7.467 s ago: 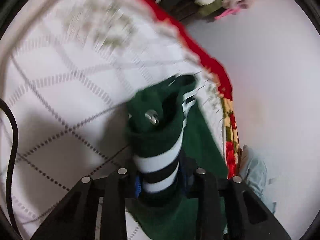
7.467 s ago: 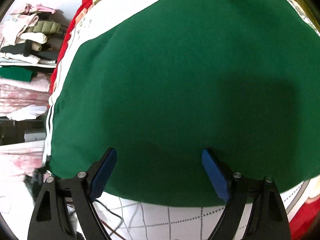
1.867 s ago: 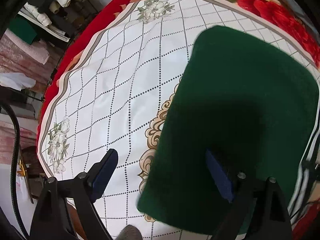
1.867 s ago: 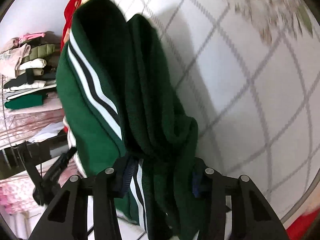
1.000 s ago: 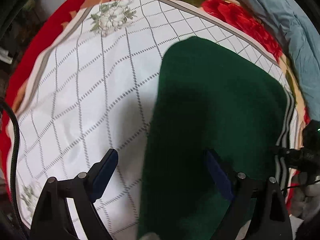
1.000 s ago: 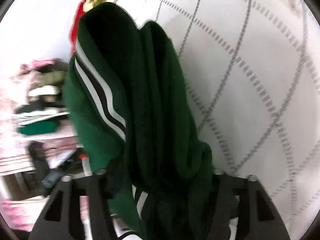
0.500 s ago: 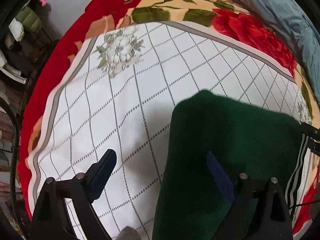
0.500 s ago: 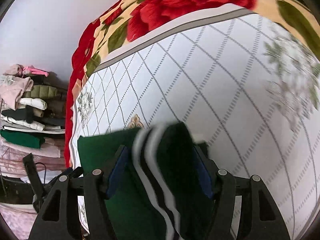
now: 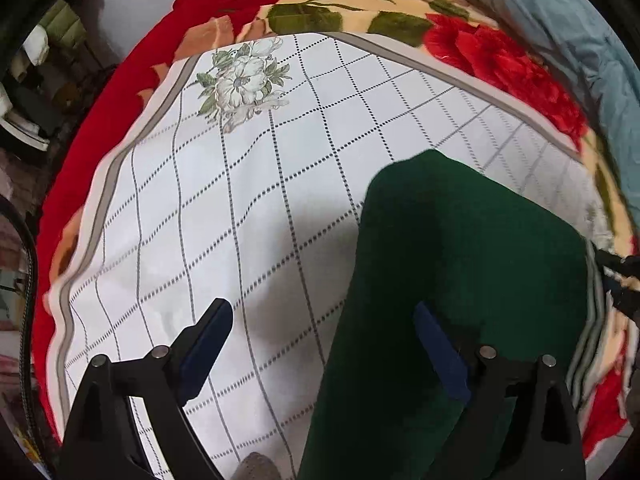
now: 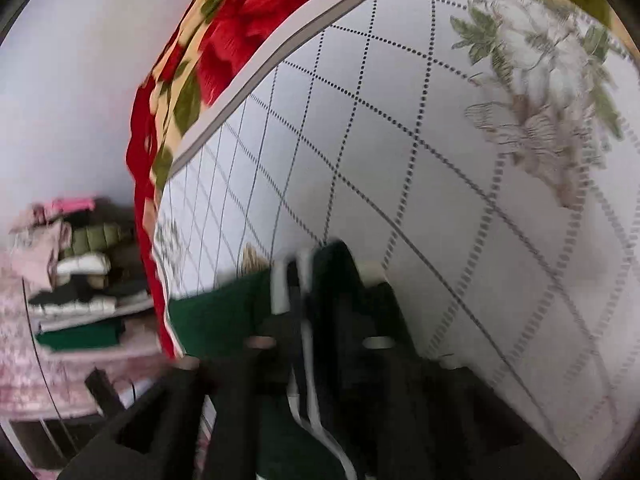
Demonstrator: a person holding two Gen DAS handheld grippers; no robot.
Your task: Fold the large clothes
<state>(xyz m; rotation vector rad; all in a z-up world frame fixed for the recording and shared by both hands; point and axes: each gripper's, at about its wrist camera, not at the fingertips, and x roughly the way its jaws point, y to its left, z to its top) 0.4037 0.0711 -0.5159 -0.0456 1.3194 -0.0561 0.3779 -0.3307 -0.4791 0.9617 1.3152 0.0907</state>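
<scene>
A dark green garment (image 9: 460, 264) with white side stripes lies folded on the white checked bed cover (image 9: 240, 200), at the right of the left wrist view. My left gripper (image 9: 320, 340) is open and empty above the garment's left edge. In the blurred right wrist view, my right gripper (image 10: 316, 312) is shut on the garment's striped edge (image 10: 296, 280), low over the cover (image 10: 440, 160).
A red floral blanket (image 9: 500, 56) borders the cover. A pale blue cloth (image 9: 580, 40) lies at the far right. Stacked folded clothes (image 10: 80, 280) sit on a shelf beside the bed. A white wall (image 10: 80, 60) stands behind.
My right gripper has brought the striped edge down across the garment and now holds it low over the cover. My left gripper stays open and has drifted a little.
</scene>
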